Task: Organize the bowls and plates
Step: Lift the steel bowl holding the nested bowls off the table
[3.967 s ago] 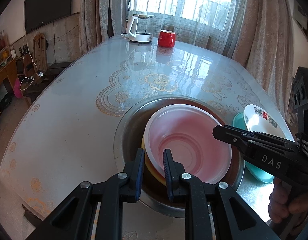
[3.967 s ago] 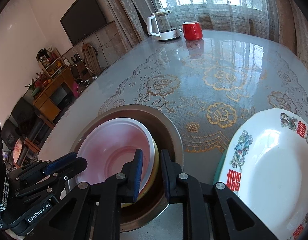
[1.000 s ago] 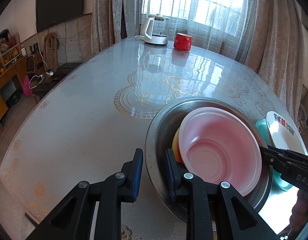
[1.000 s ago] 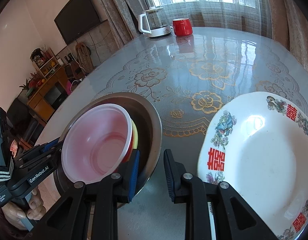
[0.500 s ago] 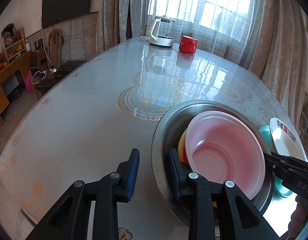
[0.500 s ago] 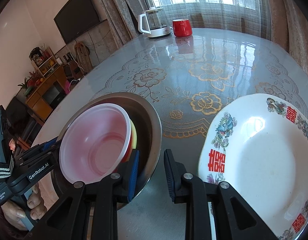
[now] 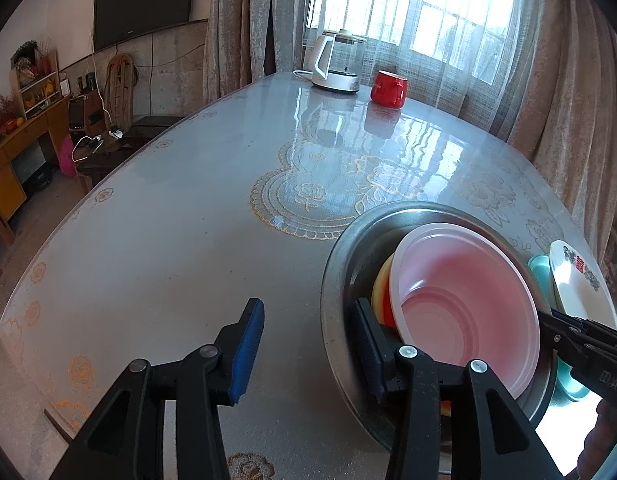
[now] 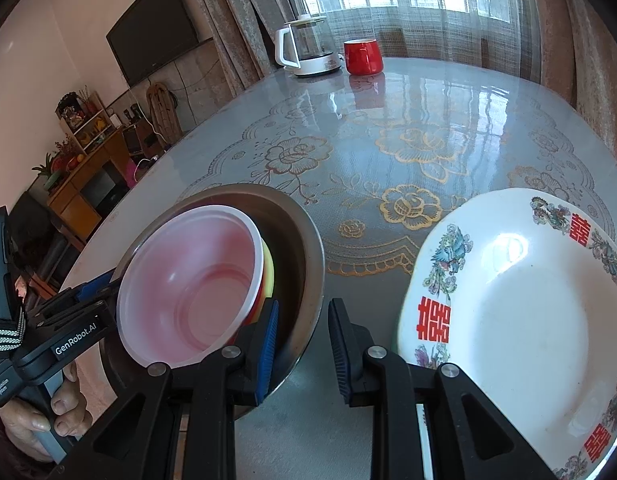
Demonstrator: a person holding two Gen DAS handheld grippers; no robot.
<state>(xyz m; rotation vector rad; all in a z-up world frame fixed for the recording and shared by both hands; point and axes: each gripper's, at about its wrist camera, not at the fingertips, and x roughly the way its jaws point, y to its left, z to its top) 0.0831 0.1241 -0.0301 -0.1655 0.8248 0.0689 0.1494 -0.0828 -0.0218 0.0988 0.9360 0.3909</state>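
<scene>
Left wrist: left gripper [image 7: 308, 336] jaws apart, straddling steel basin [image 7: 332, 280] rim.

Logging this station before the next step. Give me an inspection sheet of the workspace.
Surface: glossy table with gold floral cloth under clear cover.
Job's things: pink bowl tilted atop yellow bowl, both inside metal basin; white patterned plate to the basin's right, on a teal plate.
Clutter: kettle and red mug at the far edge.
Grippers: left tool open, straddling the basin's rim; right tool open, straddling the opposite rim.
Cables: white cord by the wall.
Surroundings: wall TV, curtained window, wooden shelf.
</scene>
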